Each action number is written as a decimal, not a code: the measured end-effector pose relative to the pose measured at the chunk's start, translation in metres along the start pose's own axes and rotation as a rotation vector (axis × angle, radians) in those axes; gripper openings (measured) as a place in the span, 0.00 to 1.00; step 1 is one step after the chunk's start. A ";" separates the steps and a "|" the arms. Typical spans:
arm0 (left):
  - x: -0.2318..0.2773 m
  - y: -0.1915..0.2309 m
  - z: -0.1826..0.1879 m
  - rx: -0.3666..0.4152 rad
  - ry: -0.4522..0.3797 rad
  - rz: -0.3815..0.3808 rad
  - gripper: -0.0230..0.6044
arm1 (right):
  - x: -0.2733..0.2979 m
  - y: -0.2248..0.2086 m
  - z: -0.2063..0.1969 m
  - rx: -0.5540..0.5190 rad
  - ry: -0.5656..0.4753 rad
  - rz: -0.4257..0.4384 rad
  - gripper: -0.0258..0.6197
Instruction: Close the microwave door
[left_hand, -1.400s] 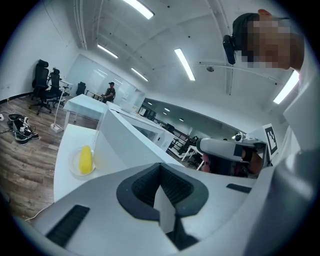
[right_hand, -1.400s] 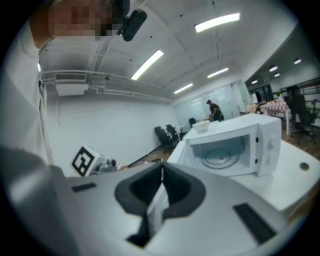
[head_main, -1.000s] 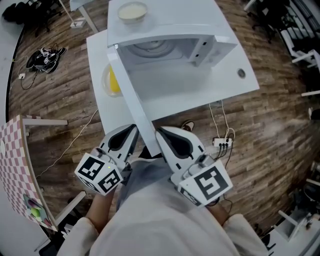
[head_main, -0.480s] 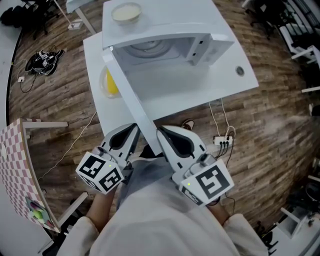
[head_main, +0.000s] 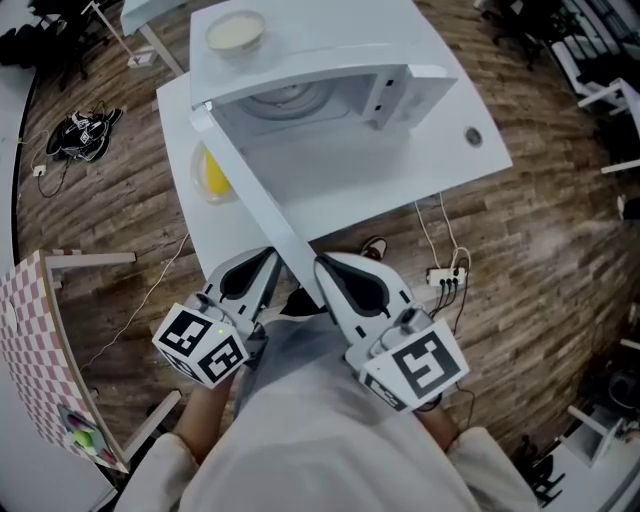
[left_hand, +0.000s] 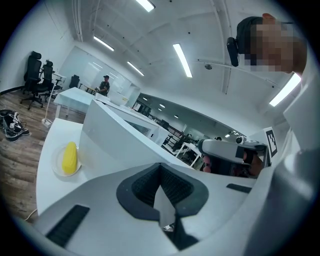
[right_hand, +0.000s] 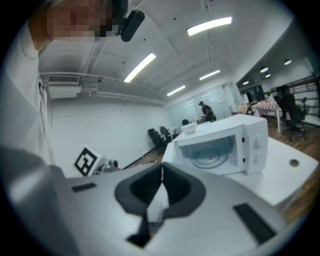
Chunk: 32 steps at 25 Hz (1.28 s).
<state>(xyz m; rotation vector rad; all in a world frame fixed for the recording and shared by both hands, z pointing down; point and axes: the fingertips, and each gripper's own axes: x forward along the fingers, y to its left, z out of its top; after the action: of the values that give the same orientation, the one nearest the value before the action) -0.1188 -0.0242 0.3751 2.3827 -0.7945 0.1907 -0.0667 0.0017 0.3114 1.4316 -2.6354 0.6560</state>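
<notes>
Microwave (head_main: 330, 50) sits on white tabletop (head_main: 400, 180), cavity facing the person. Microwave door (head_main: 250, 190) is open, swung out on its left hinge; seen edge-on from the head view, it runs from the oven's front left corner down toward the person. Its free end lies between the two tools. Glass turntable (right_hand: 214, 156) is visible inside the cavity in the right gripper view.

Left tool (head_main: 268, 256): held low, close to the person's body, just left of the door's free end. In its own view the jaws are together at the tips, nothing between them. The door fills the upper left of that view as a broad white panel.

Right tool (head_main: 322, 262): just right of the door's free end, level with the left one. Jaws narrow, tips meeting, empty. Its view looks past the tips at the open oven.

Whether either tool touches the door cannot be told.

Pale bowl (head_main: 235, 32) stands on the oven's top, toward its left rear. Clear plate (head_main: 198, 175) with a yellow item (left_hand: 70, 158) rests on the tabletop left of the door. Wood floor (head_main: 540, 260) below, with a power strip and cables (head_main: 447, 282) by the tabletop's near edge.
</notes>
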 end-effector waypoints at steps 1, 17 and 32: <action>0.002 -0.001 0.000 0.000 0.002 -0.004 0.07 | -0.001 -0.001 0.000 0.001 -0.001 -0.003 0.08; 0.028 -0.010 0.006 -0.009 0.011 -0.052 0.07 | -0.017 -0.018 -0.004 0.021 0.014 -0.036 0.08; 0.051 -0.016 0.011 -0.013 0.025 -0.085 0.07 | -0.019 -0.031 -0.014 0.022 0.055 -0.033 0.08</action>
<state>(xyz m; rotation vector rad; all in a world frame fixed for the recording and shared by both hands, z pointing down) -0.0694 -0.0459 0.3743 2.3913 -0.6789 0.1799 -0.0329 0.0075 0.3291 1.4382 -2.5654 0.7127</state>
